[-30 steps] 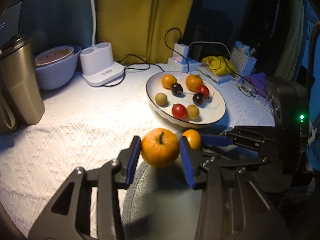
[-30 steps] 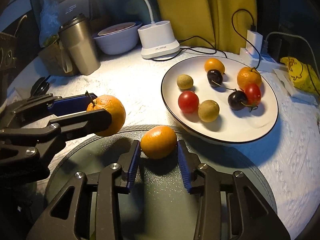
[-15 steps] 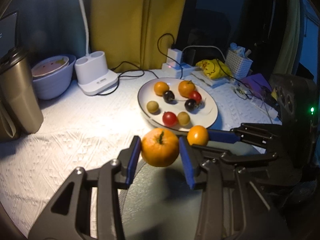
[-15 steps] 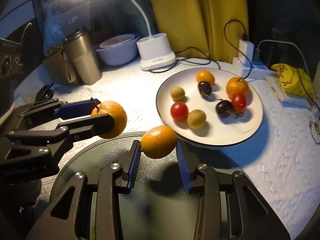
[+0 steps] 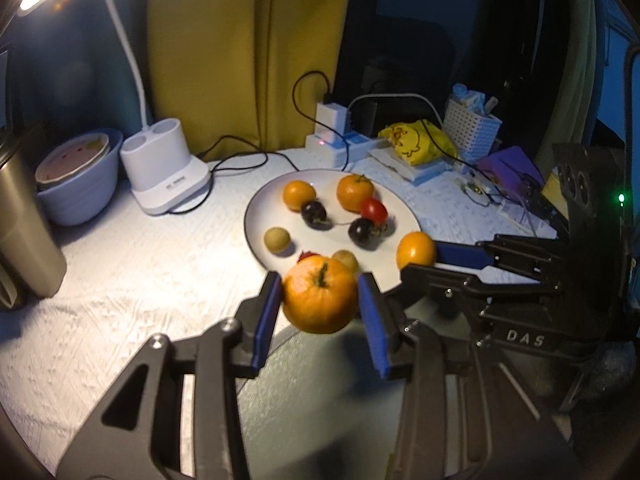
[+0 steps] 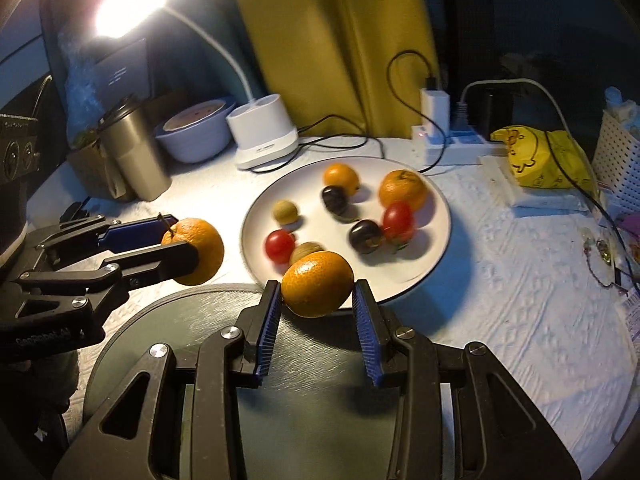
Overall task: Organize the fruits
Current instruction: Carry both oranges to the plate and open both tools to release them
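Left tongs [image 5: 320, 300] grip a stemmed orange [image 5: 320, 298] and right tongs [image 6: 316, 304] grip a smaller orange [image 6: 317, 283], both above the dark round tray [image 6: 168, 320] beside the fruit-crowded plate [image 6: 424, 264], with a lamp base [image 6: 264, 136] and steel tumbler [image 6: 134, 152] behind on the desk [image 6: 500, 280].

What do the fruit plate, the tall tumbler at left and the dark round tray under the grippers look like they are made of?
Plate: likely glazed ceramic, smooth white with a thin dark rim. Tumbler: probably brushed stainless steel, dull metallic sheen, dark lid. Round tray: unclear, perhaps metal or dark glass; it shows faint streaky reflections.
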### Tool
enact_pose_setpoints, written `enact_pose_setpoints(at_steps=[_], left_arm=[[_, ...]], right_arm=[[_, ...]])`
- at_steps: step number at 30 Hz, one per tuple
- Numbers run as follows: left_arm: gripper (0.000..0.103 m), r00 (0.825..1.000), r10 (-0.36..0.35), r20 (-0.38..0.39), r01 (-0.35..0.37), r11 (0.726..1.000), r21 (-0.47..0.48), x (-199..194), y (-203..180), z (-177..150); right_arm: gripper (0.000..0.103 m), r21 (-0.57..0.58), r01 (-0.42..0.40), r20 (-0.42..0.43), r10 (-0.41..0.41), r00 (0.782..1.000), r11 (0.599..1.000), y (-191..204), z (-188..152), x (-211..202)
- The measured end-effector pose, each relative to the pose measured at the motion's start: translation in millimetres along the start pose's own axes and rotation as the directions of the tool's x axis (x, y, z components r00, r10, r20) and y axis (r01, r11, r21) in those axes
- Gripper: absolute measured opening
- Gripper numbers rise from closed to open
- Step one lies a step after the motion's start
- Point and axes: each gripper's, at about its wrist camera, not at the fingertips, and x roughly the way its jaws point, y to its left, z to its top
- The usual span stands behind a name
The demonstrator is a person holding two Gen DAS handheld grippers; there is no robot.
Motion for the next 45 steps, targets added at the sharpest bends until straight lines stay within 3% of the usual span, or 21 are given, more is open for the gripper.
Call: enact_pose_setpoints(at_steps=[11,26,31,36,38,40,45], left_arm=[[0.041,1.0,-0.003,-0.01,0.003,1.0,-0.008,32,0,19],[0.041,1.0,-0.017,-0.002,0.017,1.0,-0.015,62,0,33],[0.042,1.0,-0.02,-0.006,0.02,0.999,-0.029,61,0,34],[0.044,0.999,-0.029,0.043,0.031,0.999,-0.044,44,0,38],[0.045,0.998,-0.028,0.052,0.03,0.998,-0.047,38,1,39],[0.045,0.998,-0.024,0.061,0.027,0.998,-0.051,31,1,38],[0.045,0.997,-0.017,0.081,0.021,0.999,-0.05,15,0,35]], right_arm=[[0.039,0.048,0.003,0.006,-0.003,1.0,0.999,-31,4,14],[0.039,0.024,0.021,0.022,-0.022,1.0,0.999,-34,7,23],[0.039,0.02,0.031,0.017,-0.031,0.999,0.999,-33,7,23],[0.039,0.018,0.053,0.008,-0.053,0.999,0.998,-30,8,22],[0.042,0.019,0.062,0.007,-0.062,0.998,0.998,-30,9,20],[0.052,0.02,0.064,0.006,-0.064,0.998,0.998,-29,10,19],[0.055,0.011,0.061,0.008,-0.062,0.998,0.998,-23,10,11]])
